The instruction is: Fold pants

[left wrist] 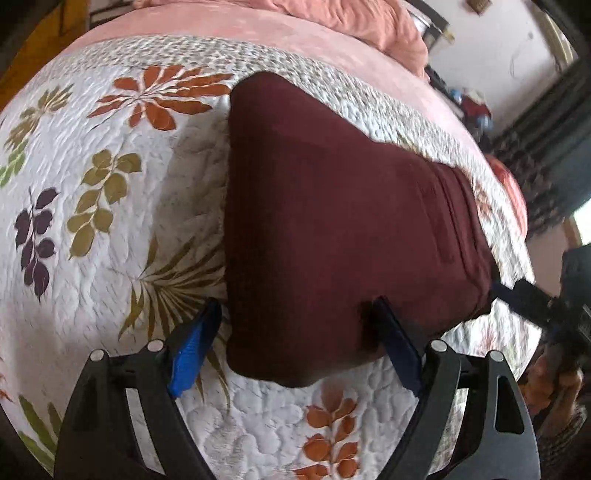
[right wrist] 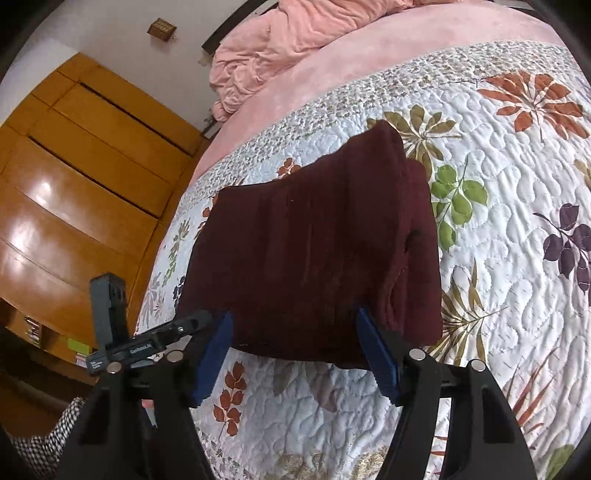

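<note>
A bed carries a white quilt (left wrist: 92, 236) (right wrist: 498, 258) printed with orange, olive, green and purple leaves; beyond its speckled border lies a pink sheet (left wrist: 258, 26) (right wrist: 369, 48) with a crumpled pink blanket (left wrist: 354, 18) (right wrist: 280, 40) at the far end. A wooden wardrobe (right wrist: 74, 166) stands beside the bed in the right wrist view. The maroon pants (left wrist: 332, 229) (right wrist: 314, 251) rest on the quilt, folded into a thick, roughly rectangular stack with layered edges showing on one side. The left gripper (left wrist: 295, 325) is spread wide, its blue-padded fingers astride the near edge of the pants, one finger over the fabric and the other over the quilt beside it, gripping nothing. The right gripper (right wrist: 293, 339) is likewise wide open at the near edge of the stack, and clamps nothing.
</note>
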The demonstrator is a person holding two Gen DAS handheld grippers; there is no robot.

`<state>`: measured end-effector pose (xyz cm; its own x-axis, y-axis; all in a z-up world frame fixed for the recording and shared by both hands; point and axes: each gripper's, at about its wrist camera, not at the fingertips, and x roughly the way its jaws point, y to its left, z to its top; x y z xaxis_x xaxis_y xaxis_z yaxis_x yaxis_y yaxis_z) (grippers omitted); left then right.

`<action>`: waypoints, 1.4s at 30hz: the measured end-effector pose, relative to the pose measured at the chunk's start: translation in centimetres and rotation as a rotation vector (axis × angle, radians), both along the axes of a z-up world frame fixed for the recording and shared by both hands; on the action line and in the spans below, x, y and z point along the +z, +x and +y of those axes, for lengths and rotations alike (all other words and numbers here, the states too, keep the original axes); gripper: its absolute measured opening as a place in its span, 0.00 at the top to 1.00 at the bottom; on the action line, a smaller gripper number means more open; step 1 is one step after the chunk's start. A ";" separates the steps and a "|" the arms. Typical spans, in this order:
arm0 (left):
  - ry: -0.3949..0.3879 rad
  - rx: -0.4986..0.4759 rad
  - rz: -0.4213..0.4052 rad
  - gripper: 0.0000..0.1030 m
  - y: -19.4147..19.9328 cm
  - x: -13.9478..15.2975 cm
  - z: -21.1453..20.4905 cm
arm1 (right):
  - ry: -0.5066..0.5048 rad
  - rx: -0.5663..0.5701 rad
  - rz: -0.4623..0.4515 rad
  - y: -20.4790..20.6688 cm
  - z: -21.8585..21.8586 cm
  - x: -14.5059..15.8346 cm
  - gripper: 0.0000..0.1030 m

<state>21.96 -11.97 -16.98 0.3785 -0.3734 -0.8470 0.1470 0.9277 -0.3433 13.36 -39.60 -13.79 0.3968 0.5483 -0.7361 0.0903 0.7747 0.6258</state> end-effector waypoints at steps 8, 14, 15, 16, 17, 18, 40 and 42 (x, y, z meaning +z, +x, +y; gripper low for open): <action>0.198 -0.003 -0.142 0.11 -4.5 6.2 -0.8 | -0.286 -0.050 -0.002 -2.8 1.6 5.3 0.04; 0.217 -0.002 -0.171 0.05 -7.7 8.9 -1.2 | -0.332 -0.100 0.054 -5.7 2.6 6.3 0.04; 0.218 -0.007 -0.170 0.05 -8.0 9.3 -1.3 | -0.334 -0.106 0.067 -5.7 2.7 6.3 0.04; 0.214 -0.017 -0.173 0.05 -8.5 9.6 -1.4 | -0.328 -0.117 0.087 -6.0 2.7 6.5 0.04; 0.211 -0.022 -0.180 0.05 -9.2 10.1 -1.6 | -0.322 -0.122 0.096 -6.3 2.7 6.8 0.04; 0.212 -0.020 -0.189 0.05 -9.6 10.6 -1.6 | -0.314 -0.129 0.102 -6.6 2.7 7.2 0.04; 0.255 0.001 -0.366 0.05 -16.6 18.8 -1.2 | -0.442 -0.129 0.026 -10.4 7.2 14.7 0.04; 0.255 -0.003 -0.378 0.05 -17.1 19.3 -1.3 | -0.450 -0.129 0.021 -10.6 7.6 15.0 0.04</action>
<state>4.85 -13.26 2.37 0.6781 -0.1721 -0.7146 0.2205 0.9751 -0.0257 2.72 -32.01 1.20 0.4235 0.1199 -0.8979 0.2128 0.9503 0.2272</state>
